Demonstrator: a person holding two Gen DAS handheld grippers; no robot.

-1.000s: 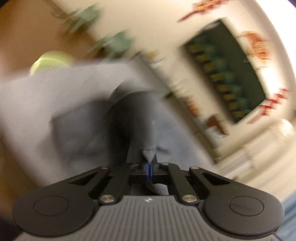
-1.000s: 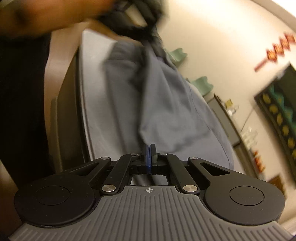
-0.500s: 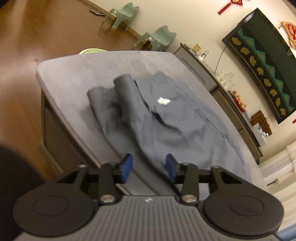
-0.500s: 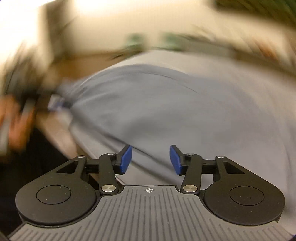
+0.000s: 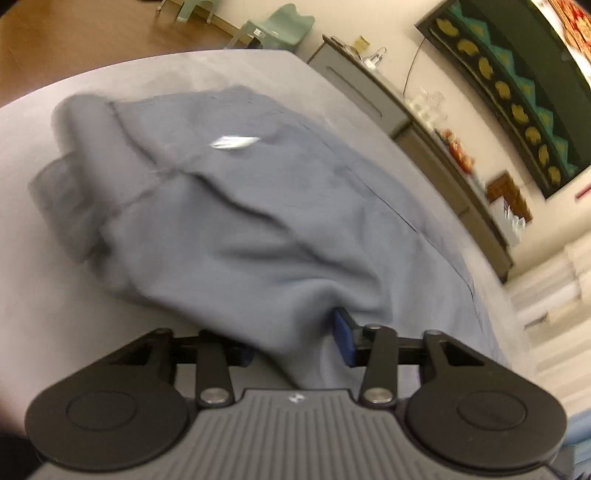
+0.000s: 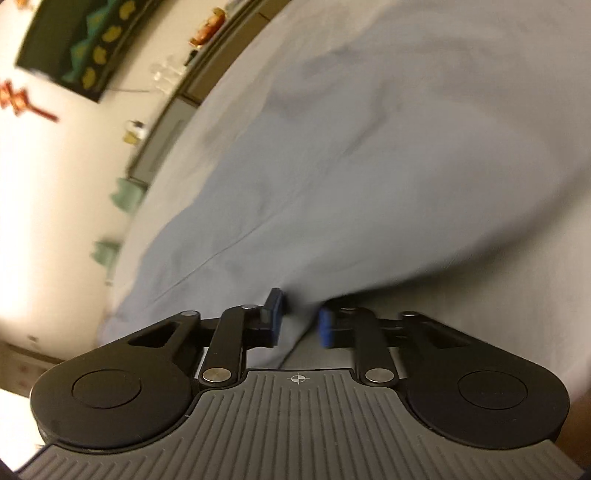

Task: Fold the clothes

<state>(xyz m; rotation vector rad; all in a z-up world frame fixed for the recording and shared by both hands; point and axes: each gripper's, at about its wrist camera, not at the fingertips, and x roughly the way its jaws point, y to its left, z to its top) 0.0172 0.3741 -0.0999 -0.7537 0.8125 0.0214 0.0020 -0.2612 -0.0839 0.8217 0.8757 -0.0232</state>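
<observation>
A grey-blue garment with a small white label lies rumpled on a grey padded table. Its near edge drapes between the open blue-padded fingers of my left gripper; the left pad is mostly hidden under the cloth. In the right wrist view the same garment fills the frame, and a fold of its edge lies between the fingers of my right gripper, which stand partly open around it with a gap on each side.
A long grey sideboard with bottles and small items stands along the far wall under a dark green wall hanging. Small green chairs stand on the wooden floor beyond the table.
Both grippers let go of the garment a second ago and it dropped flat on the table. Since half a second ago, both have moved in onto the garment's edge, with cloth now between the fingers.
</observation>
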